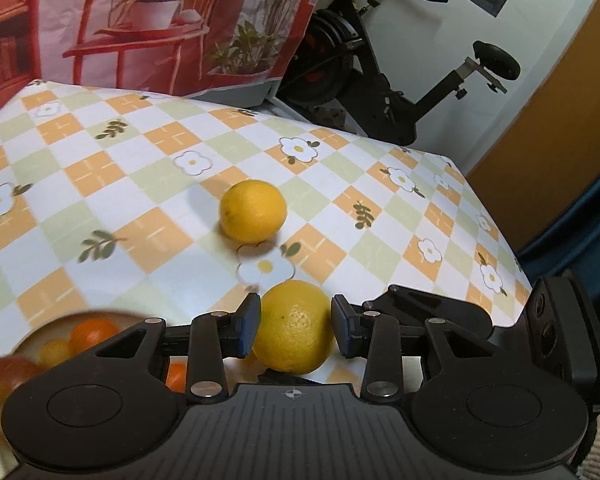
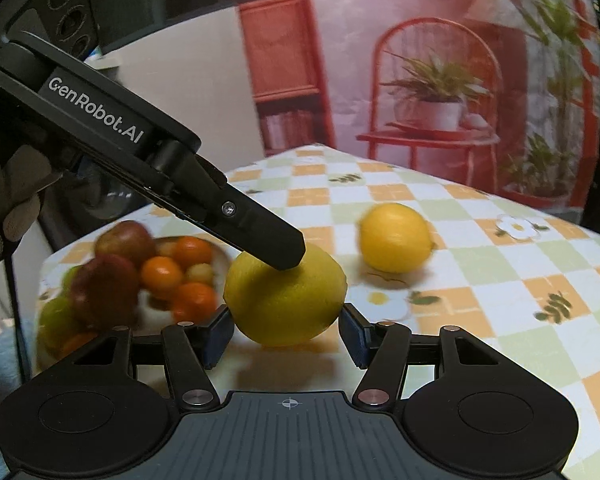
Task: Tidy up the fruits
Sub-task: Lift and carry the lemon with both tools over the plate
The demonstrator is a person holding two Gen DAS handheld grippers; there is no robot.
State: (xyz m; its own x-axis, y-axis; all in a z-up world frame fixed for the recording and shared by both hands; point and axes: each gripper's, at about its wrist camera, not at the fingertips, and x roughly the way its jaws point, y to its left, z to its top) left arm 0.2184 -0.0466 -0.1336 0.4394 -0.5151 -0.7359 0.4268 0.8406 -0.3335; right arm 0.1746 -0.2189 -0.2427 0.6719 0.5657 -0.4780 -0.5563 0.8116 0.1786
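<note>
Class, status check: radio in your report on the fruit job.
Left gripper shut on lemon. Right gripper flanking same lemon, contact unclear. Second lemon loose on tablecloth; nothing blocking.

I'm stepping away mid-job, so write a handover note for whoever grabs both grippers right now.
Left gripper: shut on the held lemon.
Right gripper: its fingers meet the same lemon's ends, so it seems to grip it too.
Second lemon: loose on the table, farther back.
Plate: on the left, piled with apples and oranges.
Done: one lemon picked up.
Left: put down the held lemon, probably beside the other fruit, then fetch the second.
</note>
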